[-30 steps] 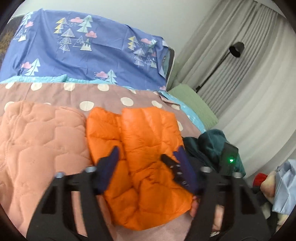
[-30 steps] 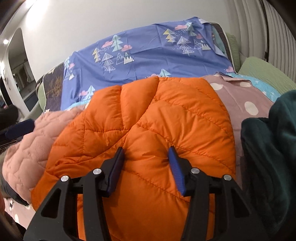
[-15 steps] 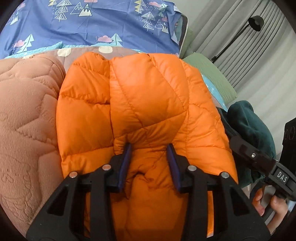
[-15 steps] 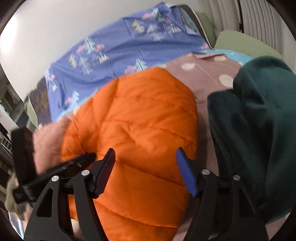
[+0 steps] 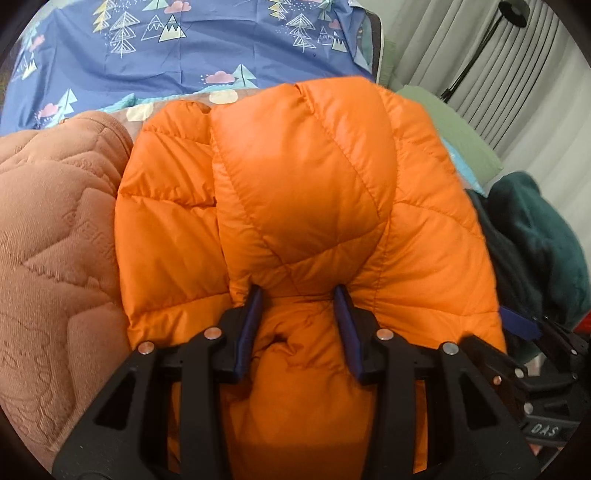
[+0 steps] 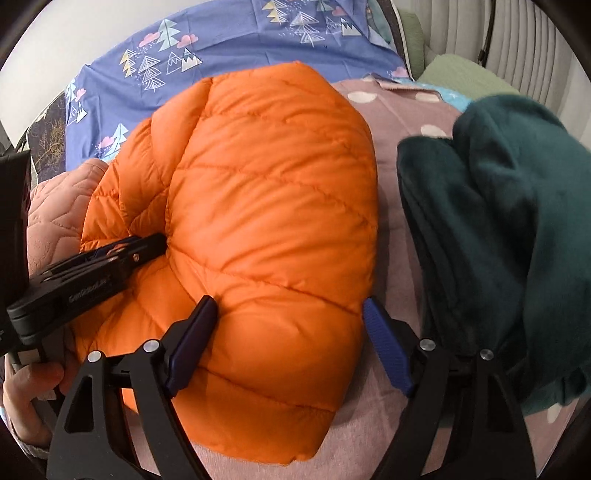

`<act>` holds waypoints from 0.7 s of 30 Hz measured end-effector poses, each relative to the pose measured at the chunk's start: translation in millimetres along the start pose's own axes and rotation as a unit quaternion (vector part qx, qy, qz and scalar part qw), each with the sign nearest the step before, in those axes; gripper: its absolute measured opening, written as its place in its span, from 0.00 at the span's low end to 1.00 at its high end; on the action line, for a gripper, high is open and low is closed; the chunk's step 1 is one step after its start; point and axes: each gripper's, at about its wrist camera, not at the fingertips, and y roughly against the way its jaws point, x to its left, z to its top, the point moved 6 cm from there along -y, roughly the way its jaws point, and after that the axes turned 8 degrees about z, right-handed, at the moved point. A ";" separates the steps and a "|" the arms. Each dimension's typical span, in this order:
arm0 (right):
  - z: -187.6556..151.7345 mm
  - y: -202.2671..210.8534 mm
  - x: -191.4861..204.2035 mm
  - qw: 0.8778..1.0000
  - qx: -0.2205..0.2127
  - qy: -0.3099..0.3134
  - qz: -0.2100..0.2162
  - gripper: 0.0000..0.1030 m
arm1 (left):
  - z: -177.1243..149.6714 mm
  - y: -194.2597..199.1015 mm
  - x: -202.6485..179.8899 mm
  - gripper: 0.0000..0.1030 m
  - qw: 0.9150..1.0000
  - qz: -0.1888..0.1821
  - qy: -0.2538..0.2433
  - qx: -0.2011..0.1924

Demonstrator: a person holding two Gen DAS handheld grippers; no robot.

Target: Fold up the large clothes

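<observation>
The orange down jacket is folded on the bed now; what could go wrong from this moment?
1. The left hand-held gripper pinches only a puffy fold of the orange down jacket; the slick fabric may slip out and the fold may spring open.
2. The right hand-held gripper has just been opening and straddles the jacket's edge without pressing it, so that side is loose.
3. The dark green fleece lies close by and could be snagged.

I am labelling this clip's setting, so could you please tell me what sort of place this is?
Most likely a bedroom at home. The clothes lie on a bed with a polka-dot sheet and a blue tree-print cover behind. Pale curtains and a black floor lamp stand to the side.
</observation>
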 end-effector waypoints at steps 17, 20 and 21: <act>-1.8 20.9 -9.8 0.986 -0.112 -0.067 0.102 0.26 | -1.7 4.3 -5.8 0.42 0.999 -0.014 0.022 -0.020; 2.1 28.9 -8.2 0.988 -0.140 -0.036 0.062 0.25 | -1.4 5.2 -10.6 0.44 0.999 -0.028 0.030 -0.027; 1.2 31.0 -8.3 0.988 -0.145 -0.025 0.047 0.25 | -1.6 5.5 -12.5 0.44 0.998 -0.041 0.034 -0.029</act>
